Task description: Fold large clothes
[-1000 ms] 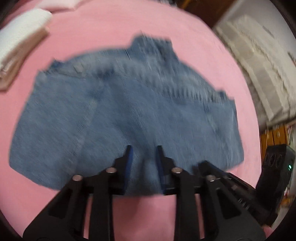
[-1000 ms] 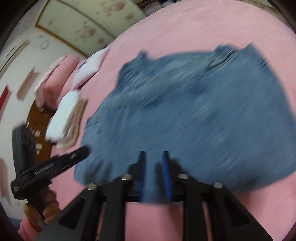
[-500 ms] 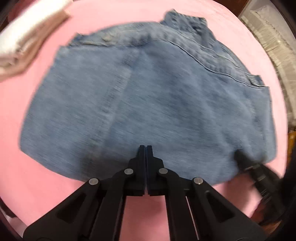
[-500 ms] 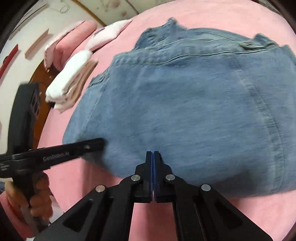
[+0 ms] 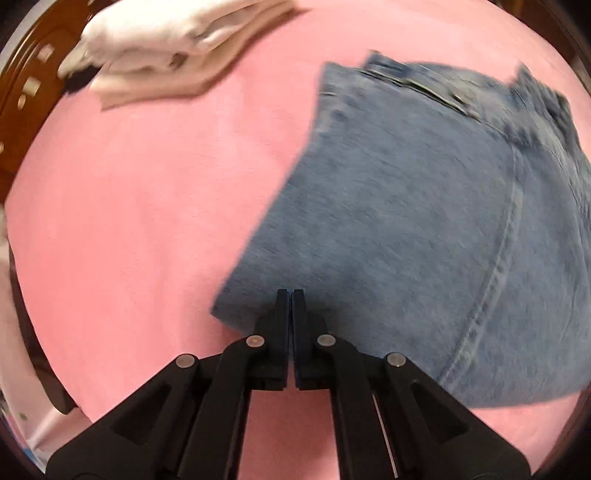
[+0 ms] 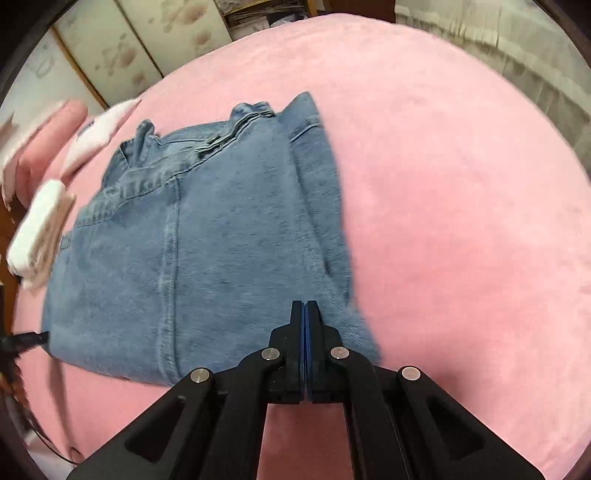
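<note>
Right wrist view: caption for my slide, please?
Shut right hand-held gripper over the near edge of folded jeans on a pink bedspread.

**Pink bed, pale panelled walls**

From my right wrist view, a pink plush bed cover (image 6: 443,184) fills most of what I see, evenly lit and free of hard shadows. Behind it at upper left stand pale panels with faint reddish flower prints (image 6: 122,48), framed in wood strips. A shelf of stacked papers (image 6: 258,11) sits at the top centre. A cream lace-edged fabric (image 6: 517,55) runs along the bed's far right side. My left wrist view shows dark brown wooden furniture (image 5: 33,74) at the upper left corner, beyond the bed's edge.
</note>
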{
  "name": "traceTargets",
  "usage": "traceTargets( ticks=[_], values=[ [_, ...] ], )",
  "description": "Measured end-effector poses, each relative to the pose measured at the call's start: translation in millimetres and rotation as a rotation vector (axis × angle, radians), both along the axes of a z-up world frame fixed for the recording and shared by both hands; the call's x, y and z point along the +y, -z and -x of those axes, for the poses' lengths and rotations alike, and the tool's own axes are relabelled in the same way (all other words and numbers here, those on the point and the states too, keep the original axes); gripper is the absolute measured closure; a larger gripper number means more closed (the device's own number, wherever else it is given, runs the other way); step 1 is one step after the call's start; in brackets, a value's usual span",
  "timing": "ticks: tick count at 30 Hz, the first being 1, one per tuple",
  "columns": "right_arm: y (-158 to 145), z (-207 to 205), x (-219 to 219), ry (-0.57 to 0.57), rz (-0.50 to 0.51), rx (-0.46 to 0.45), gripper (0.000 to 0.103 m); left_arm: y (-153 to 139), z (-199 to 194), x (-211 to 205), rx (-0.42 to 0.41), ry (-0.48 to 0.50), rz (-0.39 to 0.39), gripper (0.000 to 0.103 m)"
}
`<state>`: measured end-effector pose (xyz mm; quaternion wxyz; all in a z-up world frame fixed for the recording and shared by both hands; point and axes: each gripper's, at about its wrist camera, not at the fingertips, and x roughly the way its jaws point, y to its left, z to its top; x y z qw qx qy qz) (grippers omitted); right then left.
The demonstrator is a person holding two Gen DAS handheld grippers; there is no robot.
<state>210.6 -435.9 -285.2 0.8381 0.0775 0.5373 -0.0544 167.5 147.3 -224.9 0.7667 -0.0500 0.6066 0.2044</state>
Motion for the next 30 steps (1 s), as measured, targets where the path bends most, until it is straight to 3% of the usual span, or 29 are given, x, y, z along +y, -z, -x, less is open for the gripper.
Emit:
traceTargets(
  ticks=[3, 4, 6, 10, 12, 14, 19, 24, 30],
  values=[
    [-17.0, -8.0, 29.6, -0.002, 0.113, 0.010, 0.103, -15.2, -0.1, -2.5, -0.039, -0.014, 0.064, 0.102],
    [-25.3, -8.8, 41.6, -0.024, 0.077, -0.015, 0.103, -23.0, 0.6, -12.5, -0.057, 0.020, 0.114, 0.102],
    [-42.5, -17.1, 69.7, -0.053, -0.089, -0.062, 0.103, -33.1, -0.6, -39.5, -0.076, 0.114, 0.202, 0.102],
    [-38.2, -25.9, 124.6, -0.157, -0.423, -0.044, 0.103, -40.6, 1.2, -111.5, -0.050, 0.386, 0.366, 0.102],
    [-26.3, -31.4, 150.6, -0.192, -0.462, -0.023, 0.103, -37.6, -1.0, -141.5, -0.044, 0.475, 0.385, 0.102],
    [-10.9, -38.0, 171.0, -0.213, -0.440, 0.022, 0.103, -28.8, -4.1, -169.0, -0.028, 0.543, 0.388, 0.102],
    [15.2, -67.8, 189.2, -0.194, -0.397, -0.008, 0.103, 0.4, -34.9, -176.8, -0.002, 0.497, 0.456, 0.102],
    [31.5, -113.4, 180.2, -0.134, -0.424, -0.022, 0.103, 9.0, -74.1, -172.3, -0.083, 0.451, 0.474, 0.102],
    [40.9, -161.7, 179.8, -0.179, -0.389, -0.057, 0.103, 13.7, -103.9, -159.5, -0.157, 0.363, 0.461, 0.102]
  ],
)
